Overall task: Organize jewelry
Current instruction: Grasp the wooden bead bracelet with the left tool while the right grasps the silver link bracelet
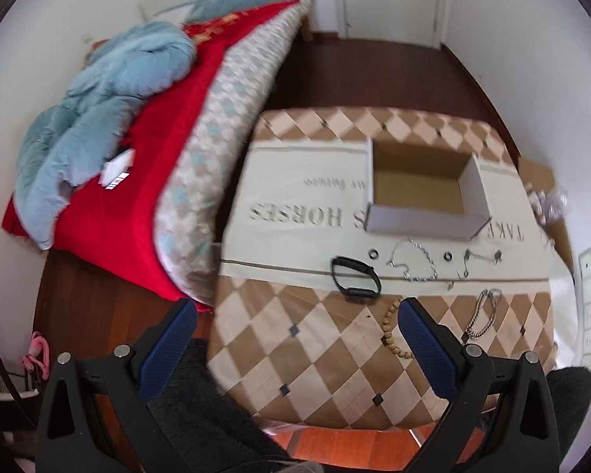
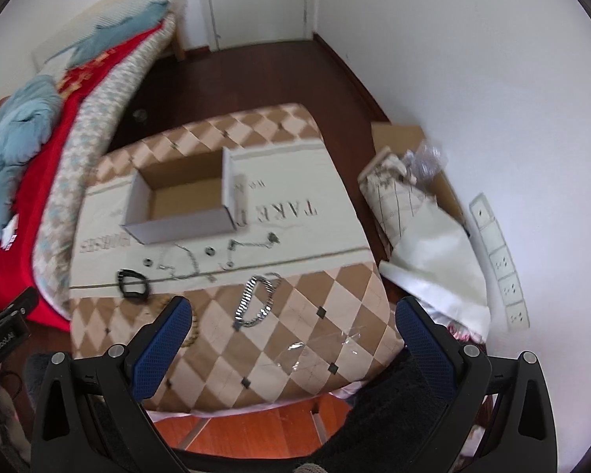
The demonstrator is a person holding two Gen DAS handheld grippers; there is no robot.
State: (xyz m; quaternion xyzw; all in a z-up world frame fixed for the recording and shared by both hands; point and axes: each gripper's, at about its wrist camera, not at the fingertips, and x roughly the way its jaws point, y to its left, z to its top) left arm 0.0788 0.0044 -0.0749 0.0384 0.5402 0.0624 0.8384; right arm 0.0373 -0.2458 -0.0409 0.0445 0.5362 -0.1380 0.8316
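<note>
Box [image 1: 421,193] empty; black band [image 1: 356,280], chains [image 1: 413,262], rings unsorted on bench [image 1: 315,354]. Left tool [image 1: 295,347] and right tool [image 2: 291,347] both gape, holding nothing.

Both wrist views high, angled down, sharing table [image 1: 319,354] and box [image 2: 177,205]

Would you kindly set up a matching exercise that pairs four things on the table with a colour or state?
Things:
1. cardboard box
2. watch band
3. bead bracelet
4. chain bracelet

Descriptions:
A. silver metal links
B. open and empty
C. black loop
D. tan wooden beads

Pairs: 1-B, 2-C, 3-D, 4-A
</note>
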